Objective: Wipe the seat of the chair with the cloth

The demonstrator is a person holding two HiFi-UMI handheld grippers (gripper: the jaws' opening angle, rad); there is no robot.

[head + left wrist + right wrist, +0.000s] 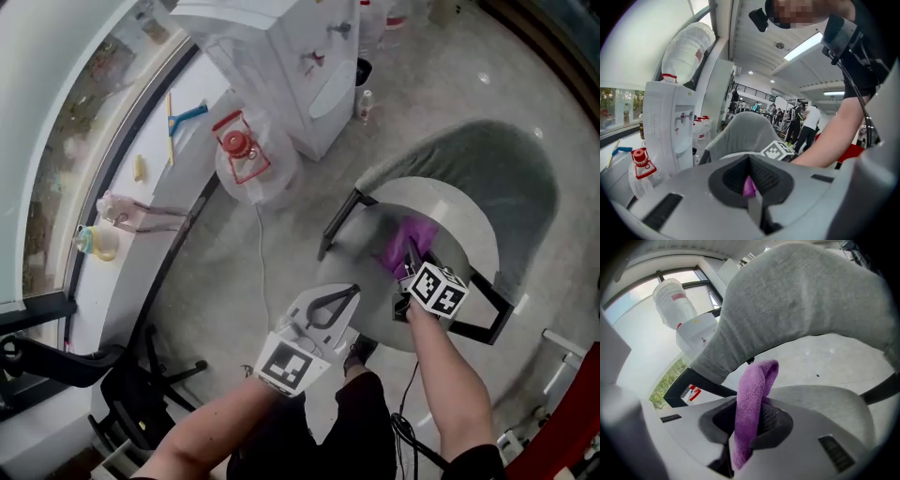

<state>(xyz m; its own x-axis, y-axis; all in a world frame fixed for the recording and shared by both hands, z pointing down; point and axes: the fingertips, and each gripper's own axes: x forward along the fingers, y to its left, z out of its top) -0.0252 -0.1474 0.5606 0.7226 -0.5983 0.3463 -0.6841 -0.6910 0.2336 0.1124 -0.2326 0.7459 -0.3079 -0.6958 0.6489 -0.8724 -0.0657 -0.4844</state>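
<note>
The chair stands at the right of the head view, with a pale seat (459,214) and a grey backrest (502,164). A purple cloth (411,240) hangs over the seat's near part, with my right gripper (410,262) shut on it. In the right gripper view the cloth (752,390) folds up out of the jaws of the right gripper (751,420) in front of the backrest (801,296). My left gripper (349,292) hovers at the seat's front left edge, shut on nothing. In its own view the left gripper (749,164) shows only a purple sliver behind the jaws.
A white water dispenser (309,66) and a big water jug with a red cap (246,155) stand on the floor left of the chair. A black office chair base (141,375) is at the lower left. Black armrests (337,220) flank the seat. People stand far off (806,124).
</note>
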